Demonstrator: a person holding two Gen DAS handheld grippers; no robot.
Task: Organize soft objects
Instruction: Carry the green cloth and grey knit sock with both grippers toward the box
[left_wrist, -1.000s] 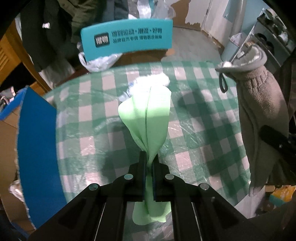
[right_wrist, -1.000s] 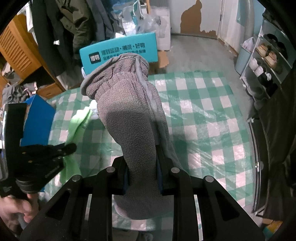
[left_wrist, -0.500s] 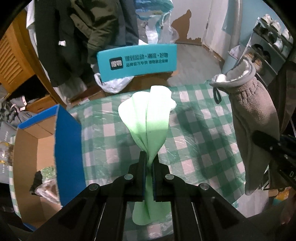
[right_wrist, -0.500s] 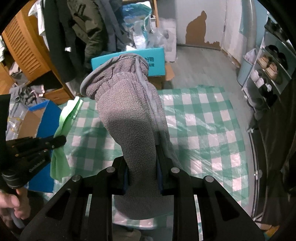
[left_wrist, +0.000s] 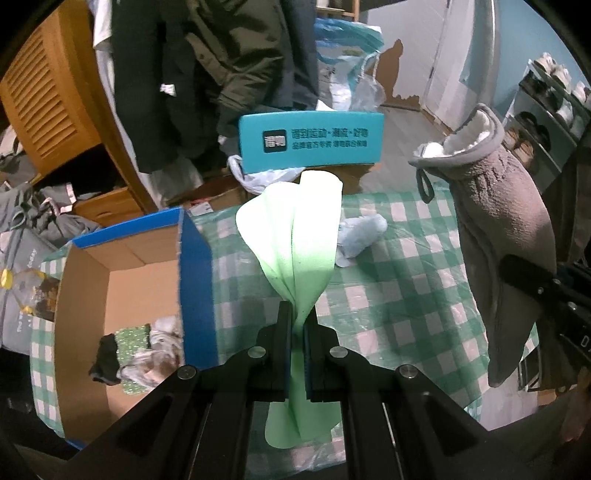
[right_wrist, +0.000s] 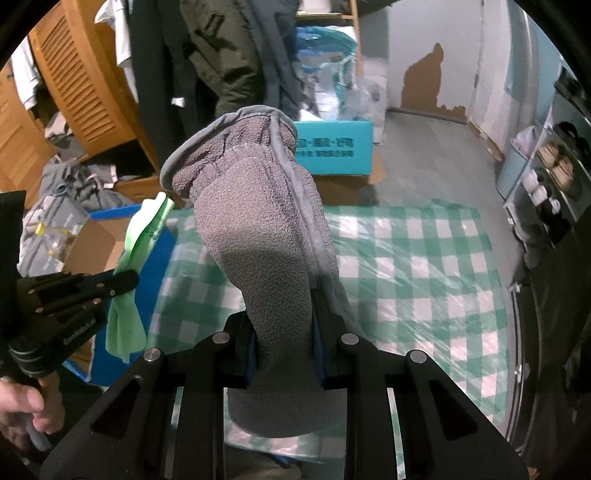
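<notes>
My left gripper (left_wrist: 299, 317) is shut on a light green cloth (left_wrist: 295, 240), which hangs in folds above the green checked table (left_wrist: 399, 295). The same green cloth (right_wrist: 136, 254) and left gripper (right_wrist: 125, 278) show at the left of the right wrist view. My right gripper (right_wrist: 284, 325) is shut on a grey fleece mitten (right_wrist: 258, 229) with a white lining, seen as the mitten (left_wrist: 506, 236) at the right of the left wrist view. An open cardboard box (left_wrist: 122, 291) with blue outer walls stands at the table's left; soft items (left_wrist: 140, 350) lie in its bottom. A pale blue fluffy item (left_wrist: 362, 236) lies on the table behind the cloth.
A teal box (left_wrist: 310, 142) with printed text stands beyond the table's far edge, with plastic bags and hanging coats (left_wrist: 207, 74) behind it. A wooden louvred cabinet (left_wrist: 48, 107) is at the left. Shoe shelves (right_wrist: 554, 173) line the right side. A hand (right_wrist: 26, 410) holds the left gripper's handle.
Both grippers have risen and drawn back from the table with cloth and mitten still held. The open box and its contents have come into the left wrist view, as has the pale blue item.
</notes>
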